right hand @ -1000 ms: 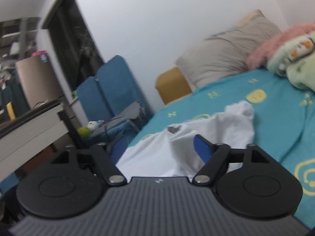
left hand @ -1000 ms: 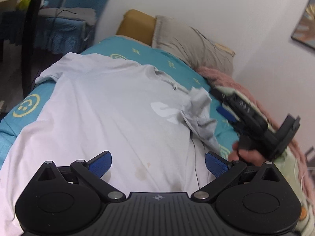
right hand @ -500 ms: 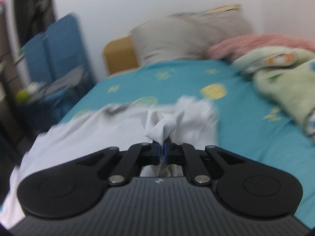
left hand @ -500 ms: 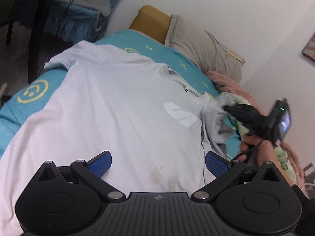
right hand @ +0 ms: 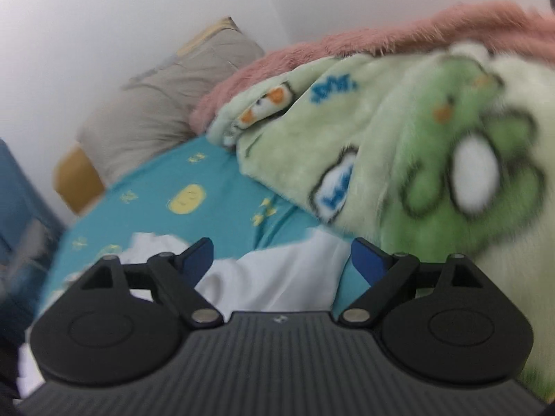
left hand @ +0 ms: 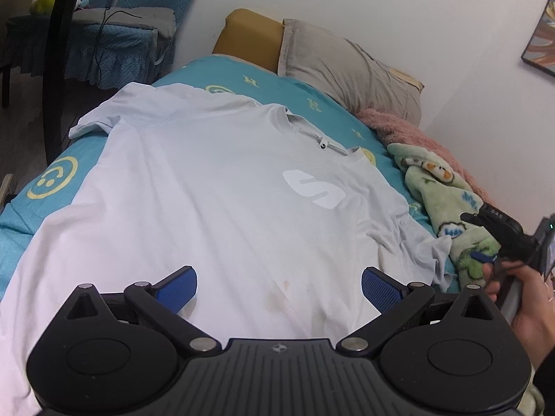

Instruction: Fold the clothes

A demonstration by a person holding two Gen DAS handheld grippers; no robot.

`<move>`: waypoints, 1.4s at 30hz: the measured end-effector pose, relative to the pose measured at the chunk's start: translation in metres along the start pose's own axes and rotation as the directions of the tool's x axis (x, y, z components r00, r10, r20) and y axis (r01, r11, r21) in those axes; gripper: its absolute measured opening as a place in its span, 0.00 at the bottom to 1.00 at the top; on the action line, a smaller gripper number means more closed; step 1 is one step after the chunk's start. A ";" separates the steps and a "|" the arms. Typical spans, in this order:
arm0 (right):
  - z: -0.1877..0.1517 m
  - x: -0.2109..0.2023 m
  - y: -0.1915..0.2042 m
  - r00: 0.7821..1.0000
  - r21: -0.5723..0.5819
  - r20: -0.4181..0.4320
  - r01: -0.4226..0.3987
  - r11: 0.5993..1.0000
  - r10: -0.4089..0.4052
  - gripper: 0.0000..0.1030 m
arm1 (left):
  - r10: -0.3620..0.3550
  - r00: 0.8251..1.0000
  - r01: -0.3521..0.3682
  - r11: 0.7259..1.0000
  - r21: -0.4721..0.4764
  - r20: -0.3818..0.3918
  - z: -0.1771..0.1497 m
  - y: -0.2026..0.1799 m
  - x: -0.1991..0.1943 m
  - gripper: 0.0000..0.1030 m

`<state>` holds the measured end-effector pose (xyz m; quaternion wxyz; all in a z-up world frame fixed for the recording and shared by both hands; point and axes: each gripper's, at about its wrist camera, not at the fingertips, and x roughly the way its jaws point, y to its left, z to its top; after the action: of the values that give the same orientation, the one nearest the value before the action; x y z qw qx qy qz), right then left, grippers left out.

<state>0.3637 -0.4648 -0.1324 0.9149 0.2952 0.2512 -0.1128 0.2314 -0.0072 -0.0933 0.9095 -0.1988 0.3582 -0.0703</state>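
Observation:
A white T-shirt (left hand: 215, 190) with a white chest logo lies spread face up on the teal bed sheet (left hand: 52, 180), collar toward the pillow. My left gripper (left hand: 279, 282) is open and empty above the shirt's lower body. My right gripper (right hand: 281, 260) is open and empty over the shirt's right sleeve (right hand: 277, 274). It also shows in the left wrist view (left hand: 503, 239), held in a hand at the right edge beside the rumpled sleeve (left hand: 426, 249).
A grey pillow (left hand: 347, 66) and yellow headboard (left hand: 249, 34) are at the bed's head. A pink blanket (left hand: 416, 131) and green fleece blanket (right hand: 433, 138) lie along the wall side. A blue chair (left hand: 114, 45) and dark post (left hand: 57, 55) stand left of the bed.
The right gripper shut on the right sleeve, pulled it out to the right, then opened and let it go. The sleeve now lies spread near the green blanket. The left gripper stayed open.

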 end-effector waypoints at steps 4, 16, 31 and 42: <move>-0.045 -0.008 -0.016 0.986 0.188 -0.122 -0.085 0.978 0.110 0.85 | -0.009 1.000 0.009 1.000 -0.001 -0.002 -0.002 0.001 -0.005 0.99; -0.098 0.026 -0.007 0.997 0.276 0.004 -0.078 0.958 0.080 0.84 | -0.002 1.000 0.000 0.999 -0.039 -0.031 -0.003 0.014 -0.001 0.99; -0.033 0.046 -0.033 0.988 0.067 0.057 0.140 0.988 -0.144 0.12 | 0.034 0.996 -0.034 0.999 0.003 -0.088 -0.010 0.010 0.013 0.99; -0.053 -0.102 0.016 0.997 -0.064 -0.076 -0.012 0.998 0.007 0.80 | 0.036 0.999 -0.033 0.990 0.138 -0.018 -0.011 -0.010 -0.019 0.99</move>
<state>0.2621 -0.4143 -0.1085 0.9142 0.2711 0.2878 -0.0889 0.2098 -0.0149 -0.0844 0.9185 -0.1284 0.3649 -0.0814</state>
